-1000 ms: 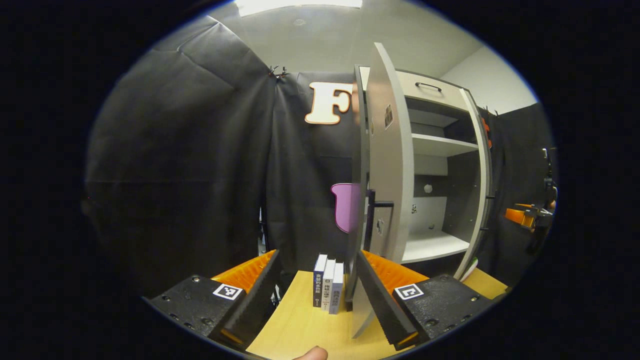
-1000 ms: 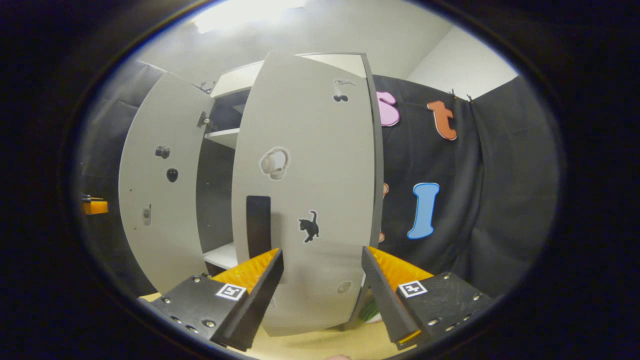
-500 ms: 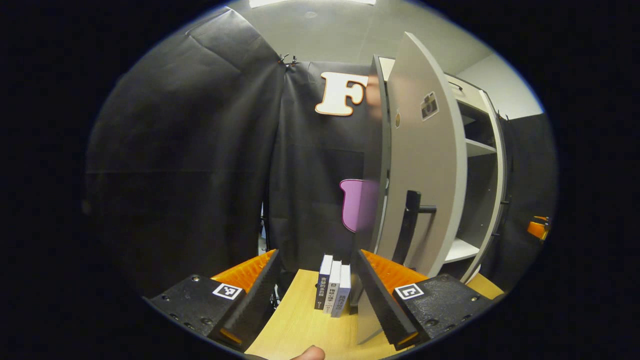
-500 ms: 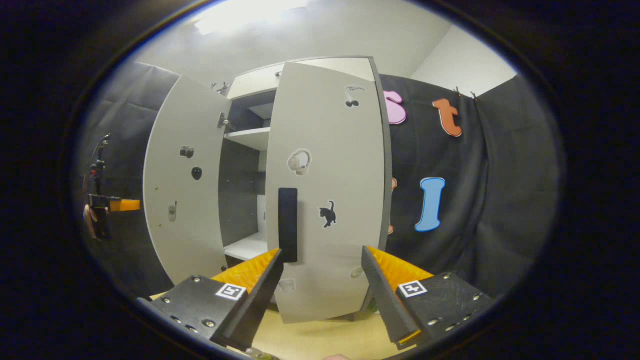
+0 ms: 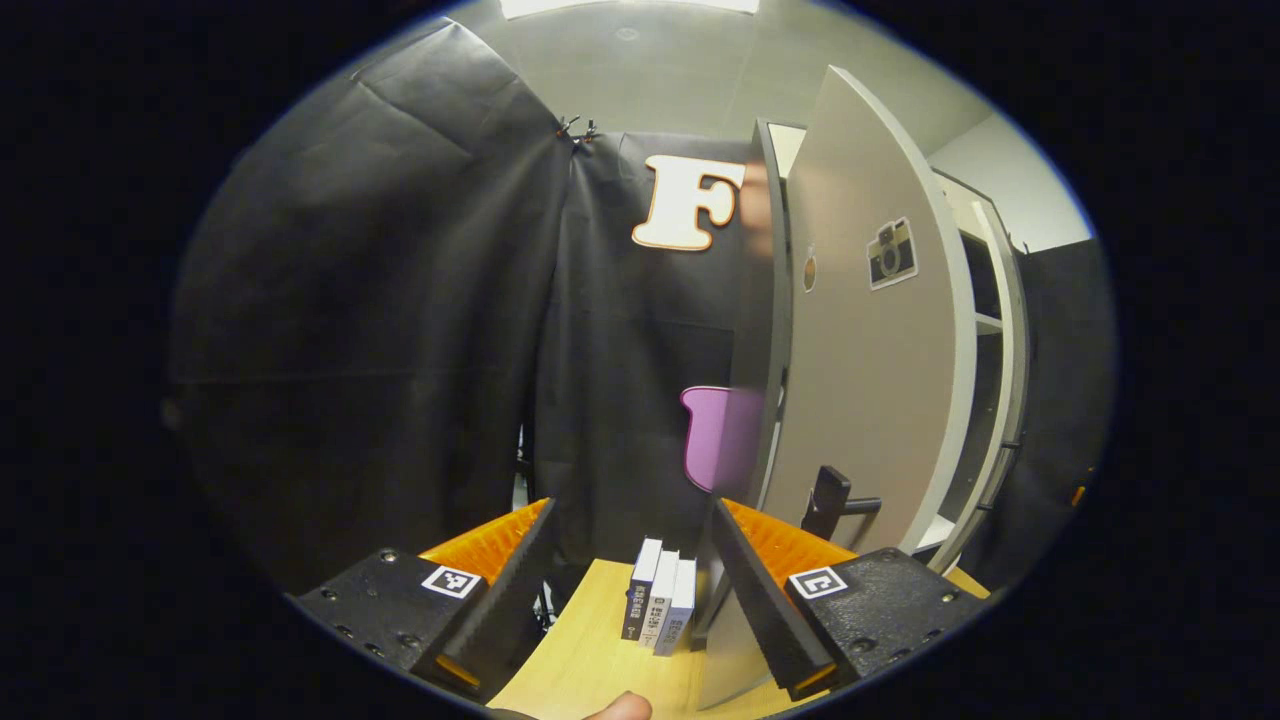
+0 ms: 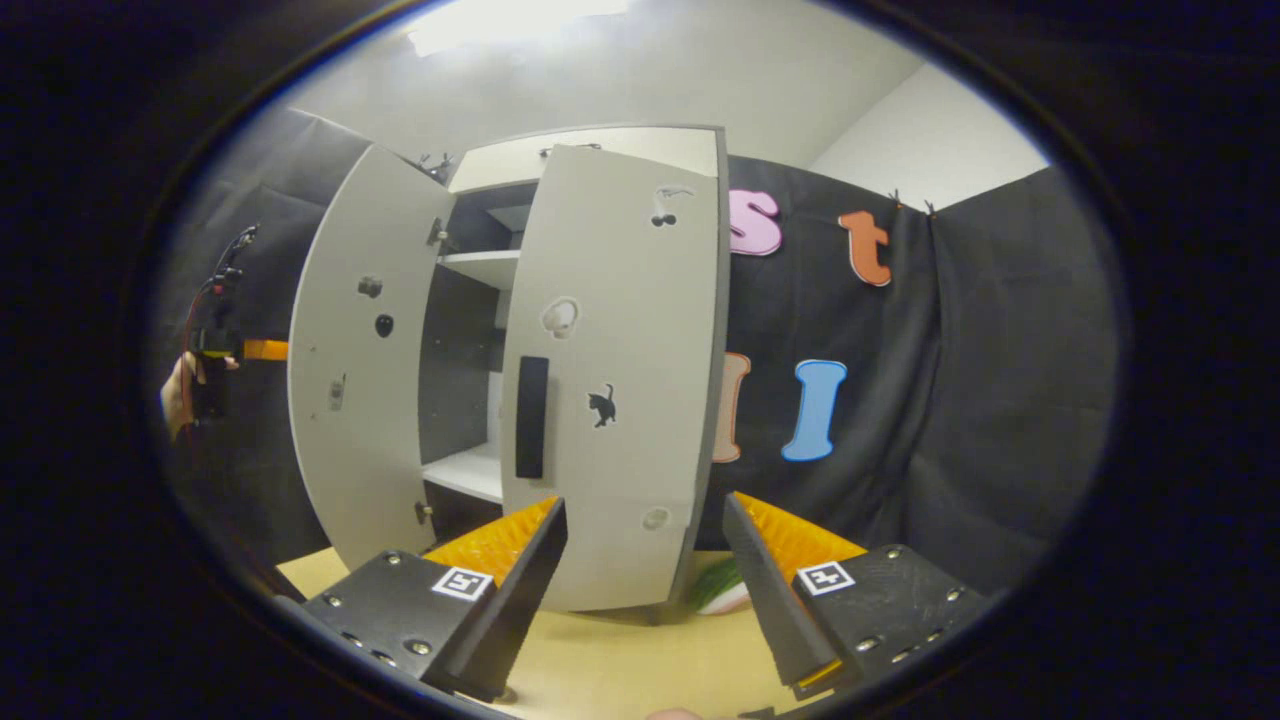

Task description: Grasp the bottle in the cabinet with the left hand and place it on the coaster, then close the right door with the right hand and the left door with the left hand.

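In the left gripper view, the cabinet's left door (image 5: pixel 870 380) stands ajar, and its black handle (image 5: pixel 835 497) sits just above my right finger. My left gripper (image 5: pixel 635 600) is open and holds nothing. The door's lower edge runs close by its right finger (image 5: pixel 760 600); whether they touch I cannot tell. In the right gripper view, the right door (image 6: pixel 620 400) with its black handle (image 6: pixel 530 415) is partly swung in. The left door (image 6: pixel 350 370) still hangs wide. My right gripper (image 6: pixel 645 590) is open, a short way back from the door. The left gripper (image 6: pixel 225 350) shows far left in a hand.
Three books (image 5: pixel 660 598) stand upright on the wooden table (image 5: pixel 600 660) between my left fingers. A green and white object (image 6: pixel 725 590) lies on the table (image 6: pixel 620 665) behind the right door's foot. Shelves (image 6: pixel 480 265) show through the gap between the doors.
The left door has swung further toward shut, hiding most of the cabinet's inside in the left gripper view. My right gripper has drawn back from the right door.
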Demonstrator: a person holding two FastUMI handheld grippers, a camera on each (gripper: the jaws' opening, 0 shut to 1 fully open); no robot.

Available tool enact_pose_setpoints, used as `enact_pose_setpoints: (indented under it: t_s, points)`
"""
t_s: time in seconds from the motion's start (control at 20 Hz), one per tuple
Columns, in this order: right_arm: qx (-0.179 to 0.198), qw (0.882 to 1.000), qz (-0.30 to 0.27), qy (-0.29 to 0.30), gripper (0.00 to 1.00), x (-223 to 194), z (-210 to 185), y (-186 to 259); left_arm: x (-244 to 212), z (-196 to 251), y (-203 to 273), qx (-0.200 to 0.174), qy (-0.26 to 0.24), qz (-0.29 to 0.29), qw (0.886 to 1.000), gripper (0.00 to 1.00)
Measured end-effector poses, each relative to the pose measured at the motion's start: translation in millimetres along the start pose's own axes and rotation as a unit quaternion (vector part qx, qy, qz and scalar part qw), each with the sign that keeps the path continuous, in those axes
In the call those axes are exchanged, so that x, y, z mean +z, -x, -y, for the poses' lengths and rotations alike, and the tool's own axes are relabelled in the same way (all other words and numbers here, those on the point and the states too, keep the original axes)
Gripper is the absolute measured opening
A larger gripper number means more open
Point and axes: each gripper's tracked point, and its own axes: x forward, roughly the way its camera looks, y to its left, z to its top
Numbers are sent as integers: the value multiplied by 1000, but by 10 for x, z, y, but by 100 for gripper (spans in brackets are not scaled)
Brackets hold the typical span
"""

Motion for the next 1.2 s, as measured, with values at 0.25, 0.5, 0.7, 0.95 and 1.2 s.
enact_pose_setpoints:
  t_s: [0.25,0.5,0.7,0.95,1.2]
  points:
    - [-4,1000,14,-13,95,-32,132,210,-104,306,-17,-29,-4,-26,999,93]
    - [-13,999,30,-7,95,8,402,412,-78,342,44,-7,-41,-22,999,94]
    - [-10,999,33,-14,95,45,405,528,-97,434,75,-4,-37,-28,999,95]
    - [15,998,48,-28,95,128,230,684,-131,583,106,-12,-27,-34,999,90]
    - [28,998,53,-31,95,144,89,834,-181,829,134,-36,-43,-35,998,95]
